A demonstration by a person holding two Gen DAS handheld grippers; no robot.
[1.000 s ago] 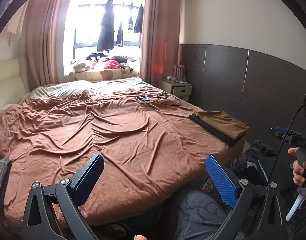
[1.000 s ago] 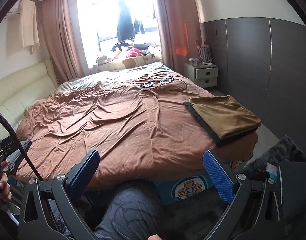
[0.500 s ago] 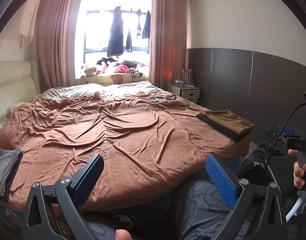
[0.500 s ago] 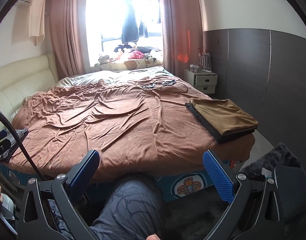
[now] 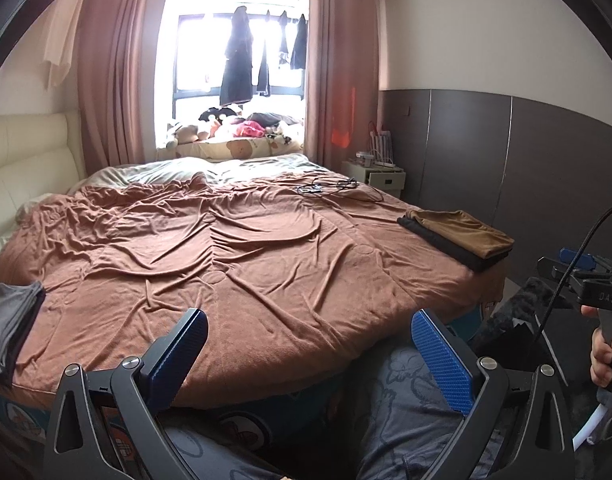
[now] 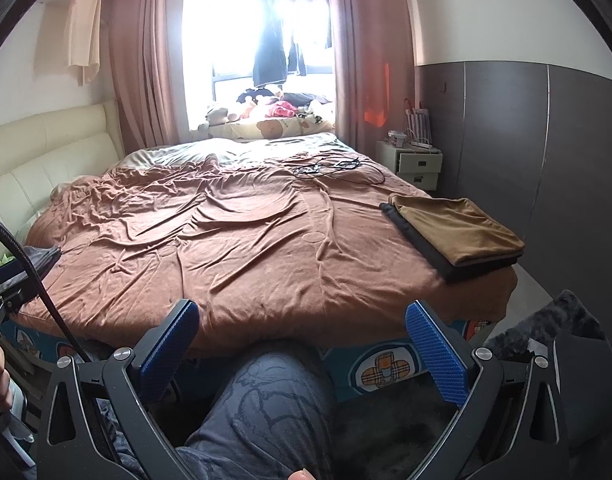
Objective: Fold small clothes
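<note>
A folded tan garment (image 5: 463, 230) (image 6: 457, 228) lies on top of a folded black one (image 5: 445, 246) (image 6: 421, 242) at the bed's right front corner. A grey folded garment (image 5: 8, 322) (image 6: 42, 258) sits at the left front edge. My left gripper (image 5: 309, 354) is open and holds nothing, hanging in front of the bed's near edge. My right gripper (image 6: 302, 346) is open too, empty, above a person's knee (image 6: 266, 396). Both grippers are well short of the clothes.
A brown rumpled blanket (image 5: 226, 256) covers the bed. Black cables (image 6: 329, 166) lie near its far right. A nightstand (image 6: 417, 162) stands against the dark panelled wall. Dark fluffy fabric (image 6: 561, 324) lies on the floor at right. Clothes hang in the window (image 5: 238, 68).
Both cameras have drawn back and tilted up from the bed, so more of the room and window shows. Both grippers stay open and empty.
</note>
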